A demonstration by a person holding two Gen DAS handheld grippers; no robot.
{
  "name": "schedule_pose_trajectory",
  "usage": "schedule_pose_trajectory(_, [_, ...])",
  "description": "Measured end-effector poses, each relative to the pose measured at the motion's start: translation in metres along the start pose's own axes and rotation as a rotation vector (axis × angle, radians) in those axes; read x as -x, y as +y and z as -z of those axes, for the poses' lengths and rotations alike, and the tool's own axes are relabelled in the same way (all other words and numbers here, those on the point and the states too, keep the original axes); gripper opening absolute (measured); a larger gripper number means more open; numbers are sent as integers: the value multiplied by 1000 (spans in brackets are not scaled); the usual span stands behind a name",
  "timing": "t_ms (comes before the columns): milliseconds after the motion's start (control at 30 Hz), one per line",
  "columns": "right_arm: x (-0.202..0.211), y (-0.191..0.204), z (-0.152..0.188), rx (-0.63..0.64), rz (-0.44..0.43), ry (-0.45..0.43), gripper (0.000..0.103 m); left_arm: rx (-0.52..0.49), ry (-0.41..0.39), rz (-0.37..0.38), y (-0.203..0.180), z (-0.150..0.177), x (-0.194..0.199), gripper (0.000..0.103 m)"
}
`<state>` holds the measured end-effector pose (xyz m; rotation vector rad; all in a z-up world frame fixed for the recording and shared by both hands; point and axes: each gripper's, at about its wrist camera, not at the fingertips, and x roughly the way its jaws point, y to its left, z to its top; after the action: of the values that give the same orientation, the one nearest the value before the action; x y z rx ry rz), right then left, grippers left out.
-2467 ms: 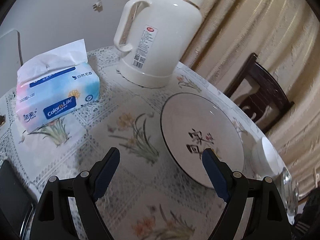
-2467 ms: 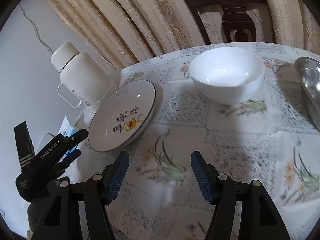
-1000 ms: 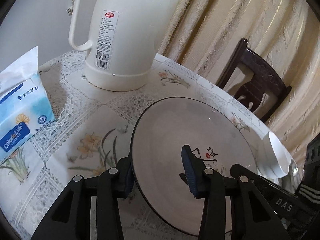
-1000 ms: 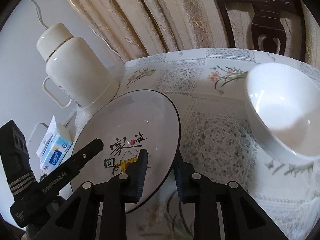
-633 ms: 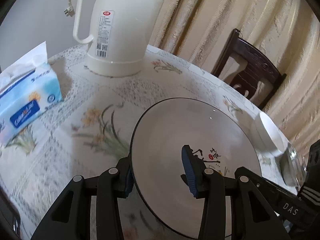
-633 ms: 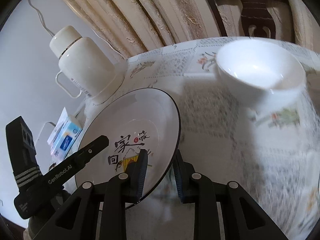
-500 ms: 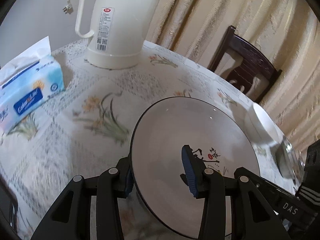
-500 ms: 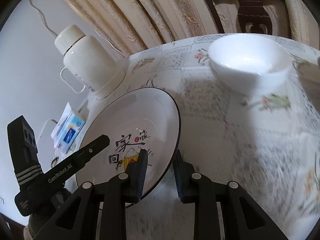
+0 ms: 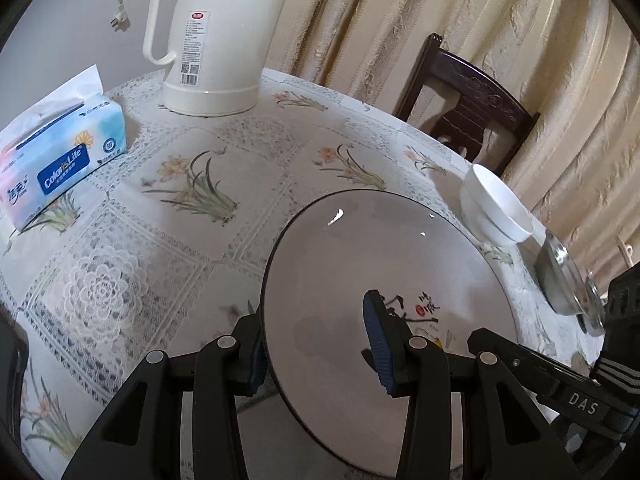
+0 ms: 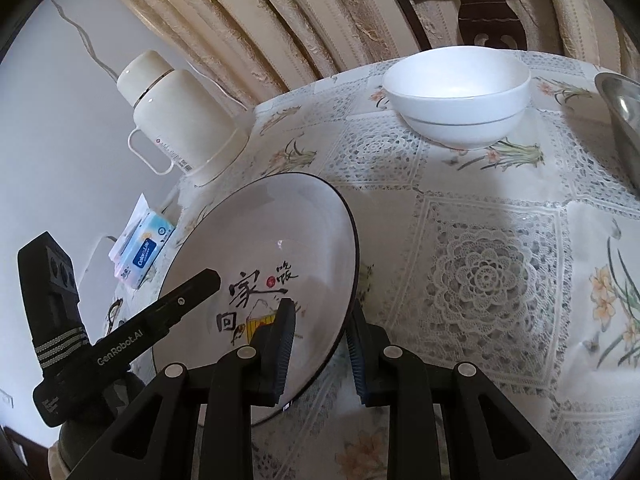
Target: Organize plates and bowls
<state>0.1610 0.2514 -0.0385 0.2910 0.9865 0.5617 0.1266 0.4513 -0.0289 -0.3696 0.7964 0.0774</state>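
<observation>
A round white plate (image 9: 384, 280) with a black rim and painted characters hangs tilted above the table. My left gripper (image 9: 316, 344) is shut on its near-left rim, and my right gripper (image 10: 320, 352) is shut on the opposite edge of the same plate (image 10: 272, 248). A white bowl (image 10: 456, 92) stands on the tablecloth near the far edge, and the left wrist view shows that bowl (image 9: 496, 212) to the right of the plate. A steel bowl (image 9: 568, 280) sits beyond it at the right.
A cream thermos jug (image 9: 216, 36) and a tissue pack (image 9: 56, 152) stand at the back left of the round table (image 9: 168, 216). A dark wooden chair (image 9: 464, 104) stands behind the table against beige curtains. The steel bowl (image 10: 624, 120) is at the right edge.
Both grippers closed on the plate, lifted it off the cloth and carried it rightward and nearer the white bowl. The thermos and tissue pack have drifted left and away in the views.
</observation>
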Motion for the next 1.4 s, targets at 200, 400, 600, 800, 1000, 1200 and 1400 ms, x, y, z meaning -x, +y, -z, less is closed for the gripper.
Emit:
schedule_pose_trajectory(200, [-2,3,-1,8,7,-9,30,-2,-7,-10,0,-4,-4,44])
schedule_pose_trajectory(400, [12,0,8,16,21,-20,30,-26,-12,-3,-7,1,7,44])
schedule_pose_trajectory(600, [43,-5,19,24,29,-66,30,-68,-21,16,-29,8,21,44])
schedule_pose_trajectory(800, [81,-20,30,-9,35,-117,30,-113,-23,56,-59,21,33,44])
schedule_pose_trajectory(1000, [123,-45,46,-67,55,-179,30,-184,-16,108,-102,35,42,44])
schedule_pose_trajectory(1200, [172,-75,66,-145,80,-256,30,-258,4,181,-155,55,46,44])
schedule_pose_trajectory(1400, [221,-106,90,-206,129,-339,30,-336,37,255,-209,77,49,44])
